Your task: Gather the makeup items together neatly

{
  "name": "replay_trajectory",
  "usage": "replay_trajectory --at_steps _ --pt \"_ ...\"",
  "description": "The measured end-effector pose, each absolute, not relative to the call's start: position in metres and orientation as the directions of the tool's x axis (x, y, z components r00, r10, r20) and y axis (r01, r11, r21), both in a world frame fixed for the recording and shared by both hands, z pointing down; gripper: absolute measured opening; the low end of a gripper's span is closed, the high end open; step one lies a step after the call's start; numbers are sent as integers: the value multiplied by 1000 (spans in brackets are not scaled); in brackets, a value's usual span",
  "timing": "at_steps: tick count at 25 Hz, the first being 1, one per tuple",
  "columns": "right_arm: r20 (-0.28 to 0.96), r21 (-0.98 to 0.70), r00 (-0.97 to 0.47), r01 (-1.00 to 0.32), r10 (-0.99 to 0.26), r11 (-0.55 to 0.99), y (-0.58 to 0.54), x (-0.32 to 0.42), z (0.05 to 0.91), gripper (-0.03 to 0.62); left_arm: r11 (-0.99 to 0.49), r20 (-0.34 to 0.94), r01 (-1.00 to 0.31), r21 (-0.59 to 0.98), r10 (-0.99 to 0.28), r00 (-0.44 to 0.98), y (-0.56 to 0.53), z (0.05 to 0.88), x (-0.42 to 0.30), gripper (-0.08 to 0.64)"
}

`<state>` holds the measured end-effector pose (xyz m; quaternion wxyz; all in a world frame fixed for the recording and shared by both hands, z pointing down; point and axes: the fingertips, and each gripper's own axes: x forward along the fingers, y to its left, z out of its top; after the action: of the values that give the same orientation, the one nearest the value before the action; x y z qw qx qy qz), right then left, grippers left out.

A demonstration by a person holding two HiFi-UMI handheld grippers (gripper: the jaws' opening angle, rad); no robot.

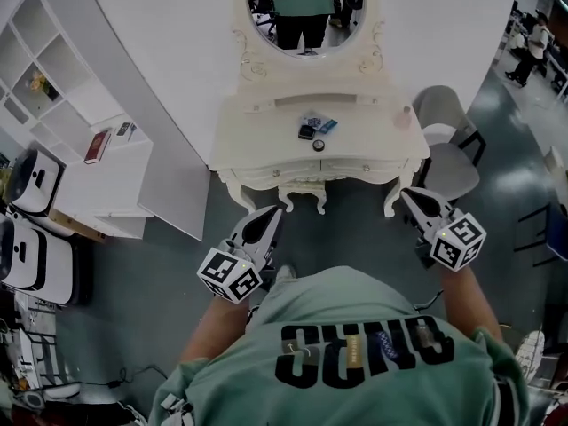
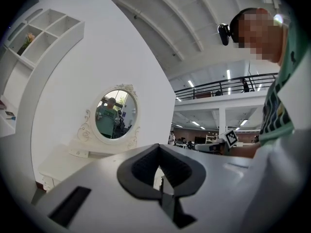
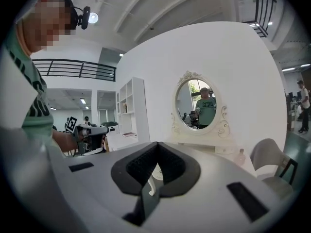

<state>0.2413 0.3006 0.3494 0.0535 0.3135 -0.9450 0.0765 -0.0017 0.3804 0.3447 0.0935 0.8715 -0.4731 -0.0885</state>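
Note:
Several small makeup items lie near the middle of the white vanity table [image 1: 257, 140]: a dark compact [image 1: 306, 132], a blue piece [image 1: 327, 126] and a small round pot [image 1: 319, 145]. A pink bottle [image 1: 404, 116] stands apart at the right end of the tabletop. My left gripper [image 1: 266, 216] hangs in front of the vanity, well short of the items, with its jaws shut and nothing in them [image 2: 159, 171]. My right gripper [image 1: 410, 198] is level with it at the vanity's right leg, also shut and empty [image 3: 154, 166].
An oval mirror [image 1: 306, 11] stands on the back of the vanity. A grey chair [image 1: 448, 149] sits at its right. A low white shelf unit [image 1: 98, 176] and white cases [image 1: 35, 180] are at the left. Grey floor lies between me and the vanity.

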Motion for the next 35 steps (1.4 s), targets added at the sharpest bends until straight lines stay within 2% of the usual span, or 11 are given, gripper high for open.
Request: replay_trajectory --at_steps 7,13,20,30,35 --pt "168 -111 -783 -618 -599 778 216 199 370 -6 -555 -53 -787 269 -825 563 284 370 -46 3" --pt "134 -89 -744 -667 -655 739 91 130 363 -6 -621 -56 -742 254 -775 630 135 382 -113 3" --pt "111 -69 -700 -713 -705 697 -43 66 334 -6 -711 11 -660 243 -678 735 -22 375 -158 3" --pt "185 -124 -766 -640 -616 758 -145 71 371 -5 -626 163 -675 390 -675 720 -124 438 -123 3" --pt "201 -156 -839 -537 -506 829 -168 69 391 -5 -505 334 -707 496 -640 692 -139 498 -103 3"
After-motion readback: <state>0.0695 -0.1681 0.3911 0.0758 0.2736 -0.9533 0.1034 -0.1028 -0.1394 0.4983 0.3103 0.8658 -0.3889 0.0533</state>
